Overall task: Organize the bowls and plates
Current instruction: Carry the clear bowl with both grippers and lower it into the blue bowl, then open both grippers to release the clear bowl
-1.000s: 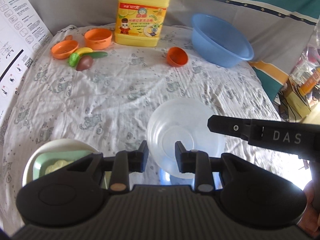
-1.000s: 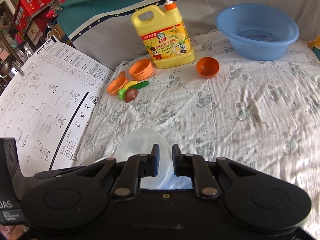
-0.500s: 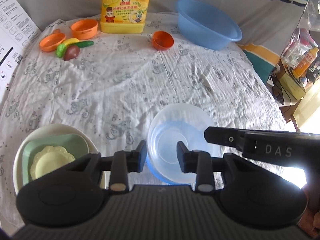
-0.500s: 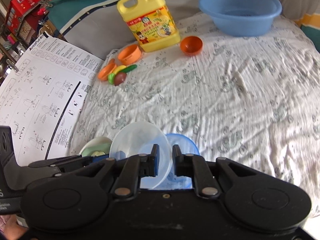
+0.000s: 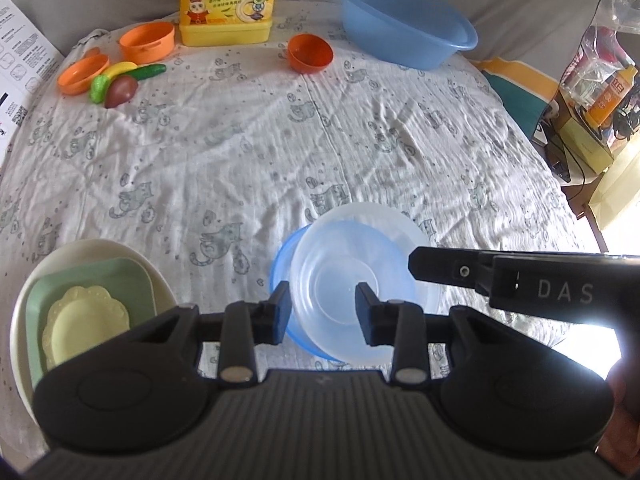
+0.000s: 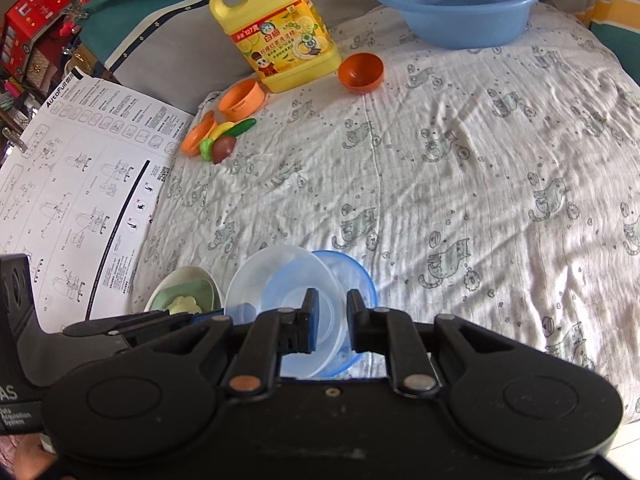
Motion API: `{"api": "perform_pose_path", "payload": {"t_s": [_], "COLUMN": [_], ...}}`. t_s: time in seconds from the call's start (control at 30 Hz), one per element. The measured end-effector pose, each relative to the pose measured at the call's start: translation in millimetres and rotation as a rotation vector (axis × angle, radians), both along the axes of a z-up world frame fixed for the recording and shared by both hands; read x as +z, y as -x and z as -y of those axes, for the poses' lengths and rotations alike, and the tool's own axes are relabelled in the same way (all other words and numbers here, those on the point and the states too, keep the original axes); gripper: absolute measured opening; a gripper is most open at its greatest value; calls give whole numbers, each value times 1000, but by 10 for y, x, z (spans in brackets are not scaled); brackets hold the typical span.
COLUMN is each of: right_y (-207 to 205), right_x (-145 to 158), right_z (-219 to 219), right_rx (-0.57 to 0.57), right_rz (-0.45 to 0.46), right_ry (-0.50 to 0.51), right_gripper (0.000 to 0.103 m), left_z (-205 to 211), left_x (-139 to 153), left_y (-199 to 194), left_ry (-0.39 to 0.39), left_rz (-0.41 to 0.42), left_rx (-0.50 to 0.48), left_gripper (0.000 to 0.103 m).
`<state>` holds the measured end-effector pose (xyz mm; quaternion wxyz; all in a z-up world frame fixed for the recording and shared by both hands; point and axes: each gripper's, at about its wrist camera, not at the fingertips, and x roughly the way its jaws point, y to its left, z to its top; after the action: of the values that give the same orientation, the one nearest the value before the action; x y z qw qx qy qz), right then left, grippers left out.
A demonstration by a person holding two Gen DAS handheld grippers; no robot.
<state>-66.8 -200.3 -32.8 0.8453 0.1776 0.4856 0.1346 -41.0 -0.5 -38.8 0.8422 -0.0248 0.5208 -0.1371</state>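
- Underfoot, so to speak, is a soft padded surface, perhaps a bed or a sofa seat; I cannot tell which. A crumpled white cloth (image 5: 320, 128) printed with small grey cats covers it.
- Near its front edge a clear bowl (image 5: 352, 264) sits tilted inside a blue bowl (image 5: 282, 264), shifted off centre so the blue rim shows on one side.
- The right gripper (image 6: 330, 312) is pinched onto the clear bowl's wall.
- The left gripper (image 5: 322, 308) has just been opening; the near rim of the clear bowl lies between its fingers, and the pads do not press it.
- Just beside the bowls is a stack: a cream plate (image 5: 100, 252), a green square dish (image 5: 132, 276) on it, and a pale yellow scalloped plate (image 5: 86, 320) on top.
- At the far edge stand a yellow detergent jug (image 5: 226, 4), a blue basin (image 5: 404, 32), an orange bowl (image 5: 310, 54), an orange pot (image 5: 147, 42) and toy vegetables (image 5: 120, 84).
- A printed instruction sheet (image 6: 80, 184) lies along one side.
- Behind hangs a teal cover (image 6: 160, 4); a red box (image 6: 28, 28) and a cluttered shelf (image 5: 592, 120) flank the room.
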Motion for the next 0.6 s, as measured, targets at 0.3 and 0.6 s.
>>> {"api": "perform_pose_path", "payload": {"t_s": [0.3,0.6], "right_y": [-6,-28], "right_x": [-25,98], "right_z": [-62,-35], "right_rx": [9,-6], "right_rz": [11,90], "right_ry": [10,68], "right_gripper": [31,98], "left_z": [12,-22], "left_x": [21,185], "left_y": [4,64], "left_ry": [-3,-47], "left_rz": [27,146], "left_rx": [-7,-1], "left_gripper": [64,103]}}
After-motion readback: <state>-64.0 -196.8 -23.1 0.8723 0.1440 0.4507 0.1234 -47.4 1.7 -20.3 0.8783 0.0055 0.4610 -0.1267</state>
